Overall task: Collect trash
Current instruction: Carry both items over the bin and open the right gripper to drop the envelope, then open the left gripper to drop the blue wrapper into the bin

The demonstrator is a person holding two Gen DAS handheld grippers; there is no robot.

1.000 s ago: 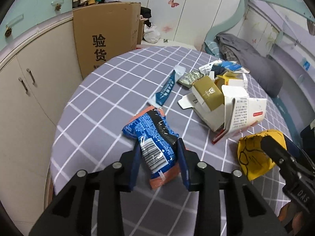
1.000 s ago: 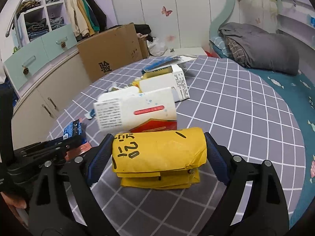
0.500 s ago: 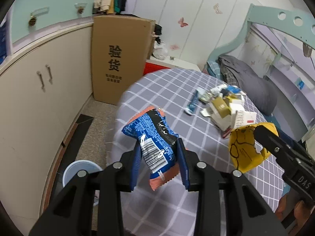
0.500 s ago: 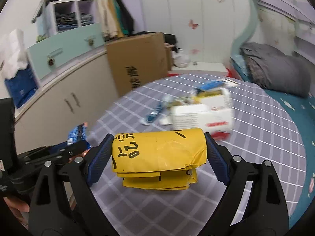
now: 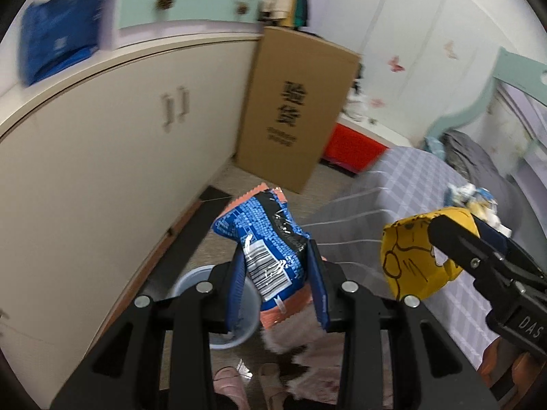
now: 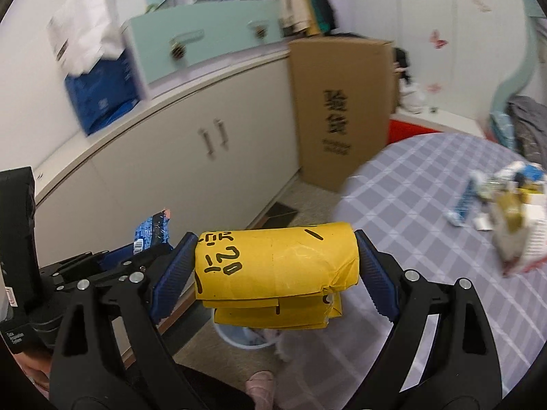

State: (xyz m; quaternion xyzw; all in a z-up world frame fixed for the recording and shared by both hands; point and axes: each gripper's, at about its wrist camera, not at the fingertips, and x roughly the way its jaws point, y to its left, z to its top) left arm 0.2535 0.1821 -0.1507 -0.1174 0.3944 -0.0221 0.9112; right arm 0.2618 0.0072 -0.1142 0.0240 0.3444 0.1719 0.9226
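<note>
Both grippers are loaded up and hanging over the floor beside the table (image 6: 427,184), right around the bin (image 5: 191,280), which I'd guess is where the trash is headed. The left gripper (image 5: 277,283) is clamped on a blue snack wrapper (image 5: 263,235), pinched low near its barcode so the rest sticks up free. It sits almost directly above the bin, so a drop from there looks plausible. The right gripper (image 6: 275,266) squeezes a folded yellow envelope (image 6: 277,263) across its width, jaws wide because the thing is bulky, and that also hovers over the bin, a bit toward the table side.

Hard to see much of the bin: the gripper frames and the held items cover most of it, only part of the pale rim shows, and I can't tell what's inside. More trash (image 6: 509,201) is on the table, well away from the bin, too blurred to identify. Pink slippers (image 5: 229,379) peek in near the bin, cut off.
</note>
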